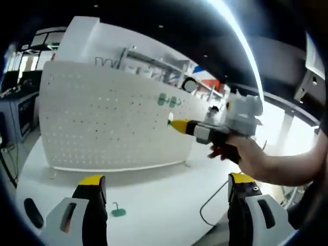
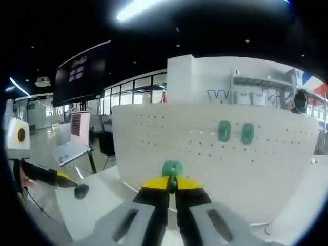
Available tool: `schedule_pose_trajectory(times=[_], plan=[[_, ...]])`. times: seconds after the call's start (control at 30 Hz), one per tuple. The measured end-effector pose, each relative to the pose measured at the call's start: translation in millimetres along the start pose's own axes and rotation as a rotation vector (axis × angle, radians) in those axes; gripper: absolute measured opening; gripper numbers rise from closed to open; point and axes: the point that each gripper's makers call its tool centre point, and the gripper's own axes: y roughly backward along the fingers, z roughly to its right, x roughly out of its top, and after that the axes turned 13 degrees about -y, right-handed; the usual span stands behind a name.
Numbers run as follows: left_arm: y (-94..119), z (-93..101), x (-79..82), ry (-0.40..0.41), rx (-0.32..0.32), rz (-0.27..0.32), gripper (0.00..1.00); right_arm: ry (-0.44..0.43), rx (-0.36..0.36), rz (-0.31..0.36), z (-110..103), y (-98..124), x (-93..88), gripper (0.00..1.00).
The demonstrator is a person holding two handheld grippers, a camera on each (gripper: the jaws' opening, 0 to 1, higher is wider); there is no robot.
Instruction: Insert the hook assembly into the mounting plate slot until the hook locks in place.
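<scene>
Fingers (image 2: 154, 185) of your right gripper (image 2: 172, 183) clench a green hook (image 2: 172, 168), left gripper (image 1: 166, 187) released: carry it to the pegboard (image 2: 205, 154) and seat it beside the mounted hooks (image 2: 236, 131).

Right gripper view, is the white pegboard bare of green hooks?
No: two green hooks already sit side by side on the white pegboard.

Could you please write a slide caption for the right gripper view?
Right gripper shut on a green hook, facing the white pegboard bearing two mounted green hooks.

White table (image 1: 154, 205): pegboard (image 1: 102, 123) upright, green hook (image 1: 118, 210), black cable (image 1: 210, 205).
</scene>
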Motion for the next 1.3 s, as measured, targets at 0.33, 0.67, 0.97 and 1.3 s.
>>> schedule_pose_trajectory(times=[0.33,0.67,0.97,1.3], plan=[[7,-3.6,-3.0,-0.005,0.006,-0.009,1.00,0.013,-0.125,0.043,60,-4,23.8,0.01],[9,-7.9,9.3,-0.041,0.000,0.000,1.00,-0.007,-0.210,0.038,114,-15,38.4,0.01],[11,-20.9,12.6,0.034,0.040,0.041,1.00,-0.033,-0.264,0.102,148,-20,63.0,0.01],[11,-26.4,12.9,0.038,0.057,0.031,0.99,0.005,-0.274,0.158,161,-31,89.4,0.01]])
